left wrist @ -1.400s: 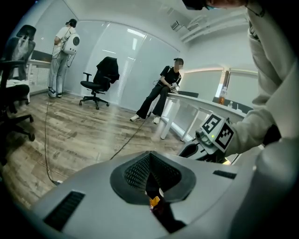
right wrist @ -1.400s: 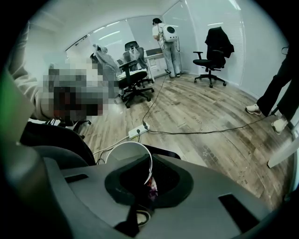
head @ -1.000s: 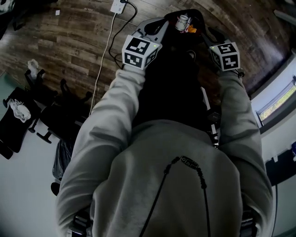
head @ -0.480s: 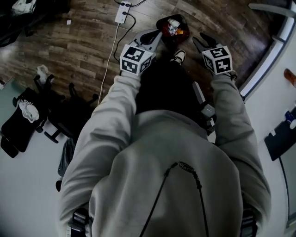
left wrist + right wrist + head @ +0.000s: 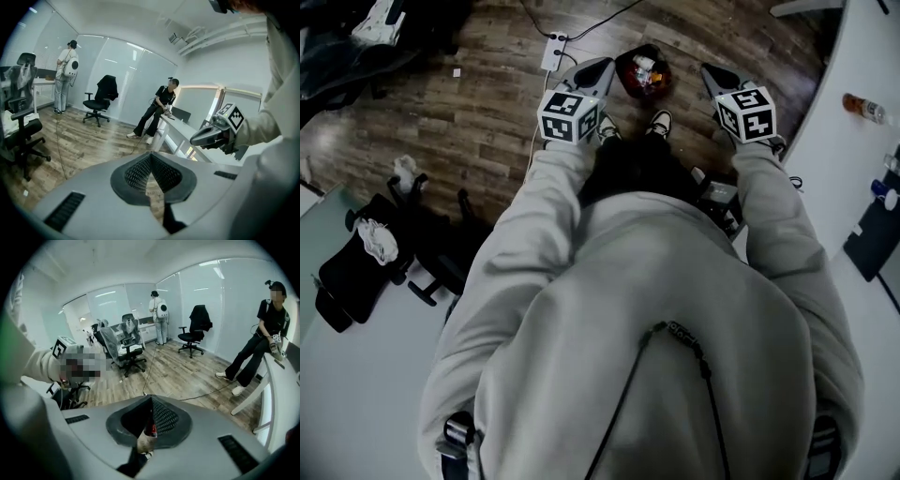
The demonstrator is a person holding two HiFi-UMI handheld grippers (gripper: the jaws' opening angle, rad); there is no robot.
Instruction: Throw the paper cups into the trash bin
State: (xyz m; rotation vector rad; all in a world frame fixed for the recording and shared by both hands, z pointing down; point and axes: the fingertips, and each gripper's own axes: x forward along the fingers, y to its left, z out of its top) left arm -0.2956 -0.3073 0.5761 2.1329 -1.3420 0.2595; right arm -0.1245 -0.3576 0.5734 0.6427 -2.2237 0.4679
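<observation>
The trash bin (image 5: 621, 73) stands on the wood floor (image 5: 487, 103), just beyond the person's 2 shoes (image 5: 661, 122) and between the 2 grippers. Paper cups (image 5: 644, 65) lie inside it. The left gripper (image 5: 602, 67) has its jaws pressed together on nothing. The right gripper (image 5: 709, 73) has just been closing its jaws; they meet, with nothing between them.
</observation>
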